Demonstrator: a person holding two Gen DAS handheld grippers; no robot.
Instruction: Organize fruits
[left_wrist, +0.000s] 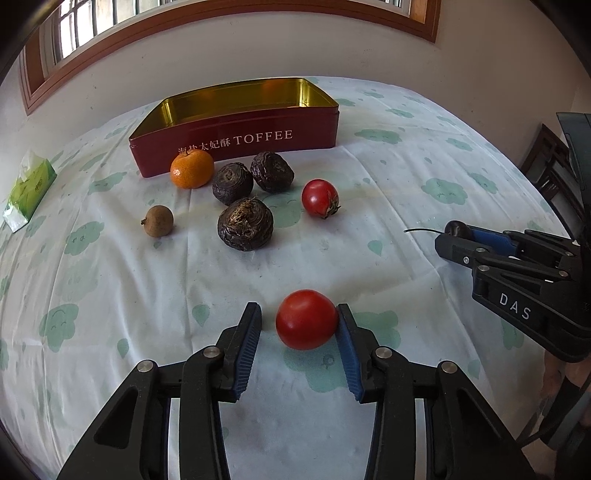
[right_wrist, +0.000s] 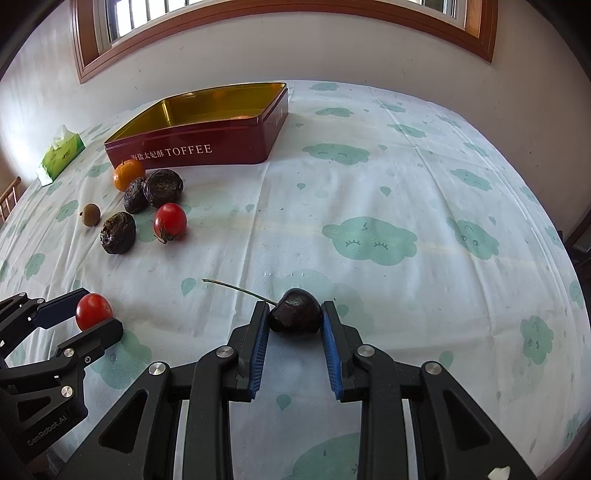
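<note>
Currently, left claw (left_wrist: 299, 325), low centre of the left wrist view: jaws stand either side of a red tomato (left_wrist: 307, 319) on the cloth; one blue pad touches its right flank, the other stands just apart, so not gripped yet. Right claw (right_wrist: 294, 320), low centre of the right wrist view: clenched on a dark cherry (right_wrist: 294, 314), both pads against it, long stem trailing off toward the left of the frame; the cherry looks to sit on the tablecloth (right_wrist: 332, 192), no lift evident. Judged step: pickup of two fruits at once, one per claw. Next move likely calls for the left jaws to finish closing gently, since tomato skin is smooth and may roll or slip, then both fruits to be carried to the red toffee tin (left_wrist: 236, 136) at the upper centre, lid off, gold inside; something orange appears to show within it. Around, between claws and tin: a second tomato (left_wrist: 319, 197), three dark wrinkled round fruits (left_wrist: 245, 223), a mandarin (left_wrist: 192, 168) touching the tin's front wall, a small brown longan (left_wrist: 158, 220). This cluster lies on the left claw's straight path to the tin, so going over it seems wiser. Green tissue pack (left_wrist: 31, 184) at far left, well apart.
</note>
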